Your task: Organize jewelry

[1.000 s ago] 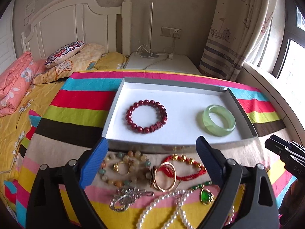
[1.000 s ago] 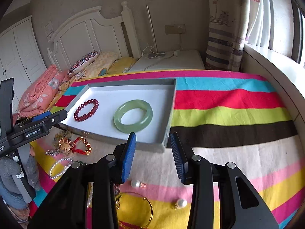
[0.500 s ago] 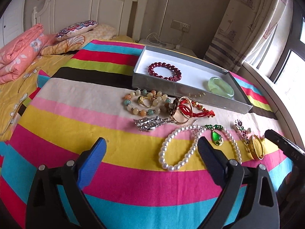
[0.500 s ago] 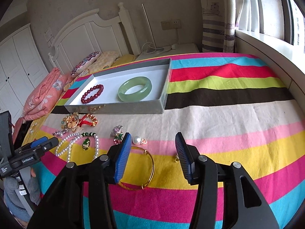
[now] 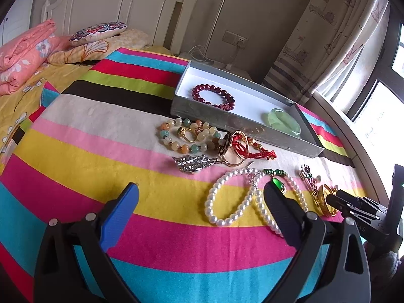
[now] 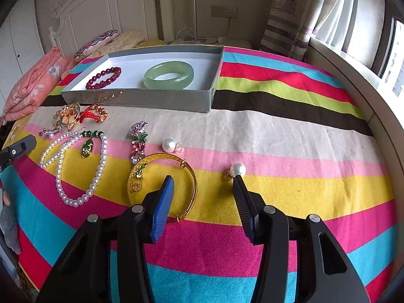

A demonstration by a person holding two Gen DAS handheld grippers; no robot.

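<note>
A grey box [image 5: 227,122] [image 6: 141,99] on the striped blanket holds a dark red bead bracelet [image 5: 213,97] [image 6: 103,78] and a green jade bangle [image 5: 284,122] [image 6: 168,75]. Loose jewelry lies in front of it: a pearl necklace [image 5: 234,202] [image 6: 75,166] with a green pendant [image 6: 87,149], a multicolour bead bracelet [image 5: 186,136], a silver brooch [image 5: 194,162], a red cord bracelet [image 5: 252,151], a flower brooch [image 6: 138,139], a gold bangle [image 6: 161,184] and two pearl earrings [image 6: 171,145] [image 6: 237,169]. My left gripper [image 5: 199,189] is open above the blanket. My right gripper [image 6: 203,179] is open, its left finger over the gold bangle.
Pillows [image 5: 98,31] and a folded pink quilt [image 5: 20,55] lie at the headboard. A curtain [image 5: 323,45] and window ledge [image 6: 358,75] run along the right. My right gripper shows at the right edge of the left wrist view [image 5: 353,204].
Both grippers have drawn back from the box and dropped lower toward the loose jewelry. The right gripper has come down over the gold bangle. Both stay open.
</note>
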